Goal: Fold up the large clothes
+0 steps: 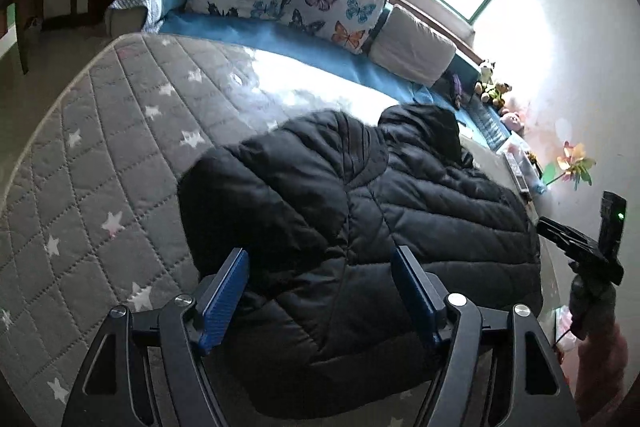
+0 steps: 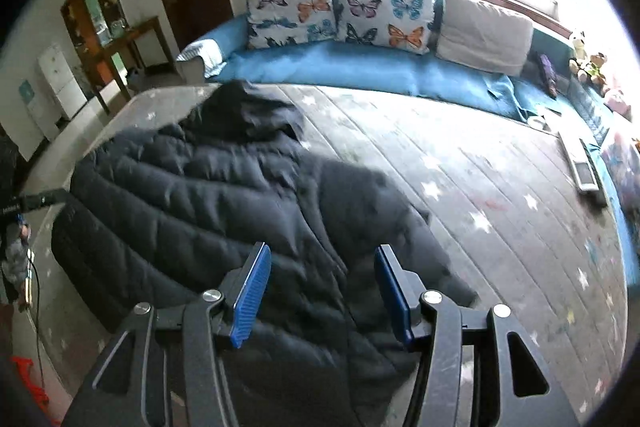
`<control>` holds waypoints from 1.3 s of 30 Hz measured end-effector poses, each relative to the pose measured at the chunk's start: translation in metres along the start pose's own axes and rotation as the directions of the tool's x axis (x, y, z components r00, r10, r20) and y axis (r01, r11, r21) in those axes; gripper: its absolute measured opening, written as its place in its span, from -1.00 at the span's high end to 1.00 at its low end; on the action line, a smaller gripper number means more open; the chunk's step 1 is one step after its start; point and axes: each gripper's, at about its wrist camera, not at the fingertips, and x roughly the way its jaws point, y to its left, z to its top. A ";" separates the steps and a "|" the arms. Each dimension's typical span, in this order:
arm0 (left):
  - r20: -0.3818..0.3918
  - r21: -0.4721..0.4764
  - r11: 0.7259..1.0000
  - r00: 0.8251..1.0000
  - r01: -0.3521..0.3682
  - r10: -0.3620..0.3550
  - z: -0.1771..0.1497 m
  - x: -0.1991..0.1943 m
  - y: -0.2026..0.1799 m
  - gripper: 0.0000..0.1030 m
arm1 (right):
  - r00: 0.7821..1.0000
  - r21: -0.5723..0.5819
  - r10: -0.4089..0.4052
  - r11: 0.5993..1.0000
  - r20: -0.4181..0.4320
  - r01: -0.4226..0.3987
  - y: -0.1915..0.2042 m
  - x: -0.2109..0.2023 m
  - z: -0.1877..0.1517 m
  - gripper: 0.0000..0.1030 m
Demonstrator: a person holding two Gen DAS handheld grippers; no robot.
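A black quilted puffer jacket [image 1: 360, 227] lies spread on the grey star-patterned mattress [image 1: 100, 155], its hood [image 1: 424, 131] toward the blue sofa. My left gripper [image 1: 320, 259] hovers over the jacket's near hem, open, its blue pads [image 1: 224, 299] apart with nothing pinched. In the right wrist view the same jacket [image 2: 200, 195] fills the left half of the mattress [image 2: 500, 187]. My right gripper [image 2: 322, 255] is also open above the jacket's lower edge, and its pads [image 2: 252, 295] grip nothing. Each gripper shows at the edge of the other's view, the right gripper [image 1: 546, 227] and the left gripper [image 2: 60, 195].
A blue sofa [image 2: 360, 67] with butterfly cushions [image 2: 384, 11] and a white pillow [image 2: 484, 31] runs along the far side under a bright window. Plush toys [image 1: 492, 87] and a remote [image 2: 580, 167] sit at the right. A wooden table [image 2: 132, 39] and door stand at the left.
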 end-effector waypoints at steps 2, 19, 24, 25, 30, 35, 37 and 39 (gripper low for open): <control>0.032 0.013 1.000 0.999 -0.022 0.021 0.003 -0.009 0.000 -0.49 | 1.000 0.005 0.010 1.000 -0.010 -0.010 0.001 0.014 0.002 -0.14; 0.076 -0.015 1.000 0.997 0.000 0.001 0.065 0.031 0.000 -0.30 | 0.998 0.033 0.022 0.999 -0.056 -0.020 -0.018 0.019 -0.011 -0.15; 0.021 -0.017 0.999 0.999 -0.034 0.034 0.075 0.069 0.002 -0.19 | 0.993 0.059 -0.001 0.998 -0.115 0.007 -0.029 0.036 -0.021 -0.15; -0.010 -0.023 0.999 0.999 -0.043 0.043 0.074 0.080 0.005 -0.19 | 0.993 0.068 0.019 0.998 -0.116 -0.011 -0.033 0.041 -0.024 -0.15; -0.055 -0.052 0.998 0.998 -0.044 0.042 0.074 0.099 0.016 -0.19 | 0.994 0.062 0.015 0.998 -0.110 -0.008 -0.033 0.045 -0.022 -0.15; -0.006 -0.005 0.998 0.998 -0.070 0.070 0.068 0.078 0.007 -0.20 | 0.998 0.080 0.005 0.997 -0.068 0.000 -0.034 0.012 -0.021 -0.16; 0.011 0.015 0.996 0.996 -0.088 0.088 0.063 0.067 0.003 -0.22 | 0.999 0.104 0.013 0.995 -0.052 -0.008 -0.036 -0.002 -0.023 -0.16; 0.027 0.032 0.994 0.995 -0.101 0.100 0.058 0.055 0.000 -0.25 | 0.999 0.109 0.019 0.994 -0.049 -0.013 -0.039 -0.013 -0.026 -0.31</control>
